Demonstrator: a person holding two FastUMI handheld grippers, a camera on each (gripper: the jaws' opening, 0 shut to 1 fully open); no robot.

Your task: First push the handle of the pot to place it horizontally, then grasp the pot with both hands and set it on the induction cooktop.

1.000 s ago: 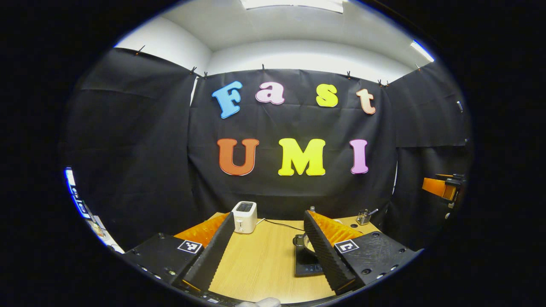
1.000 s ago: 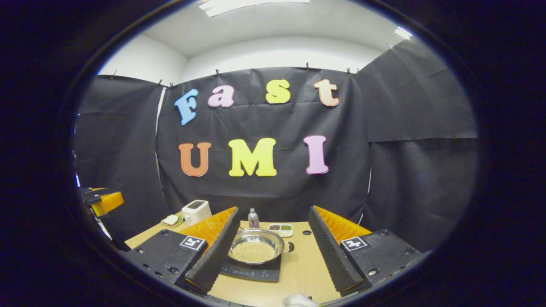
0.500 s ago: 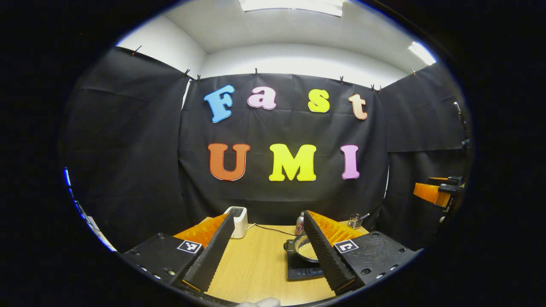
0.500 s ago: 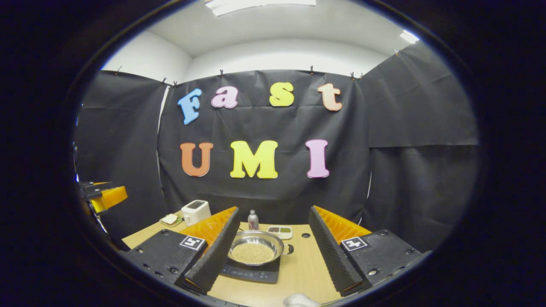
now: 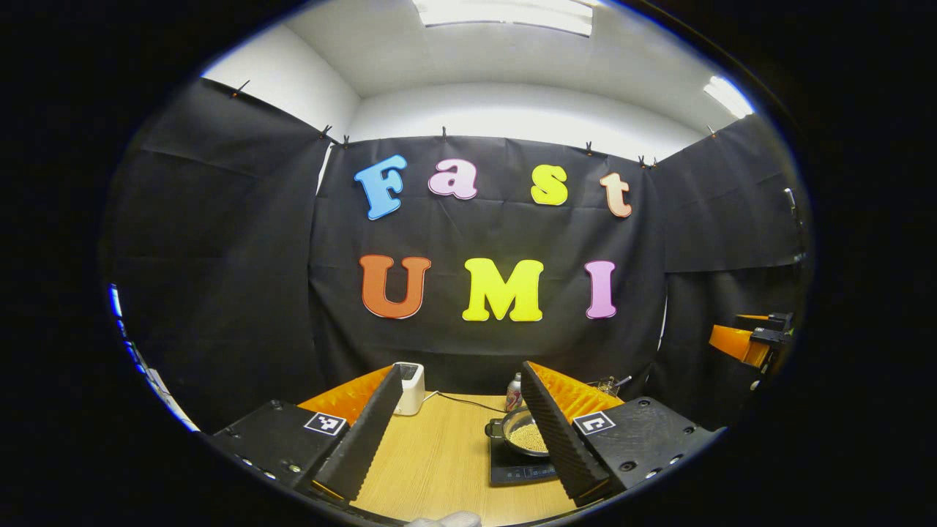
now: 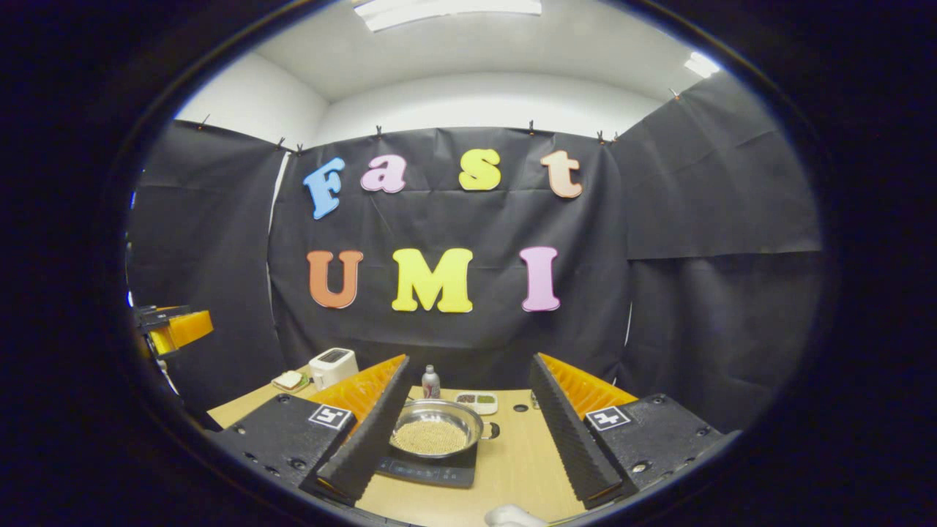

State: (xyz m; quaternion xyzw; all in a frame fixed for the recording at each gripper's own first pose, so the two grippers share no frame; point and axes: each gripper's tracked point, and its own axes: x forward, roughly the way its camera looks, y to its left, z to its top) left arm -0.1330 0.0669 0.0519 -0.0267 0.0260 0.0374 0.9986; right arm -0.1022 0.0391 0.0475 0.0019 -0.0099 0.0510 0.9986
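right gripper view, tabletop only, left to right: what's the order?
Small plate with a sandwich → white toaster → steel pot of beige grains on the black induction cooktop → white divided dish of condiments → small dark round hole in the table.

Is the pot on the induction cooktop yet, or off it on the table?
On it. In the right gripper view the pot, upright and filled with small pale grains, sits on the black induction cooktop, neither gripper touching it.
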